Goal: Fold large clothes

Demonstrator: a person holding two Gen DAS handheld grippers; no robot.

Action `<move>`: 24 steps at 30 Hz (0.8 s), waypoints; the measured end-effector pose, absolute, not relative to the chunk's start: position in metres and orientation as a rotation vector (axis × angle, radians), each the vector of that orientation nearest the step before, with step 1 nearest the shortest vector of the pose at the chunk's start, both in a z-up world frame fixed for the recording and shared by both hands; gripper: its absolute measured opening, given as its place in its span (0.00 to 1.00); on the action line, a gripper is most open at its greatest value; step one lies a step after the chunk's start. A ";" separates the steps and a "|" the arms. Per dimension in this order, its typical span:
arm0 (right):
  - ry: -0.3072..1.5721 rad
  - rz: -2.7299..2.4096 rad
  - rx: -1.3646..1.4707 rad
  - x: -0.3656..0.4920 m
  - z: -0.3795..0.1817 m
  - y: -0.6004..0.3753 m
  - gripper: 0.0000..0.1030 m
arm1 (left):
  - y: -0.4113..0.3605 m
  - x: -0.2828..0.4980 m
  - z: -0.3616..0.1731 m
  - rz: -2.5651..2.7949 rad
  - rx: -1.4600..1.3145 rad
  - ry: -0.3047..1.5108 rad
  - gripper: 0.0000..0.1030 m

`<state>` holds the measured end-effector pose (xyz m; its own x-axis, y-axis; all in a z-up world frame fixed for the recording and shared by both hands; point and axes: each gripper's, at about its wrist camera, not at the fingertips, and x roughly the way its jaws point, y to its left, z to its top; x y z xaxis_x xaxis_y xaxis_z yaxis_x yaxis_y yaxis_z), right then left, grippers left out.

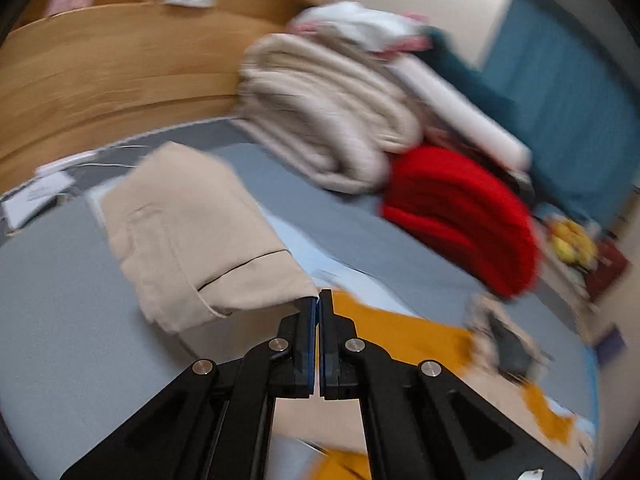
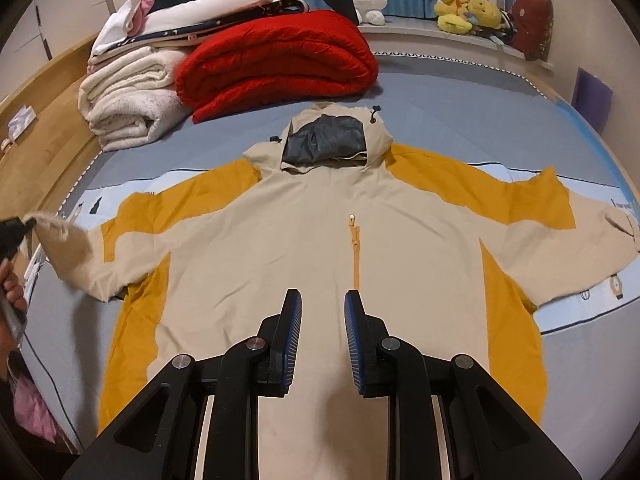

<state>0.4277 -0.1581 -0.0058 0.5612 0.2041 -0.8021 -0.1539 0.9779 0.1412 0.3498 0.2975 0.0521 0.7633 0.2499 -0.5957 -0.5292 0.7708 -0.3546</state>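
We see the jacket (image 2: 320, 240) spread face-up on the bed (image 2: 240, 128). Our left gripper (image 1: 319, 300) clamps its cuff (image 1: 192, 232), lifted at nine o'clock; our right gripper (image 2: 322, 312) hovers apart, empty, above the hem.

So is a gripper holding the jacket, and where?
Yes. The left gripper is shut on the jacket at the cuff of its sleeve. The right gripper is open, holding nothing.

Left tongs (image 1: 319, 300) pinch the jacket's beige sleeve (image 1: 192, 236), lifted.
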 end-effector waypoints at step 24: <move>0.990 0.168 0.171 0.399 -0.034 -0.175 0.23 | 0.114 0.383 -0.064 -0.087 -0.551 1.171 0.37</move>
<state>0.3994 -0.1751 -0.0336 0.5383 0.2177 -0.8141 -0.0630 0.9738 0.2187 0.3830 0.1144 -0.0643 0.4022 -0.3444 -0.8483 -0.2151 0.8651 -0.4532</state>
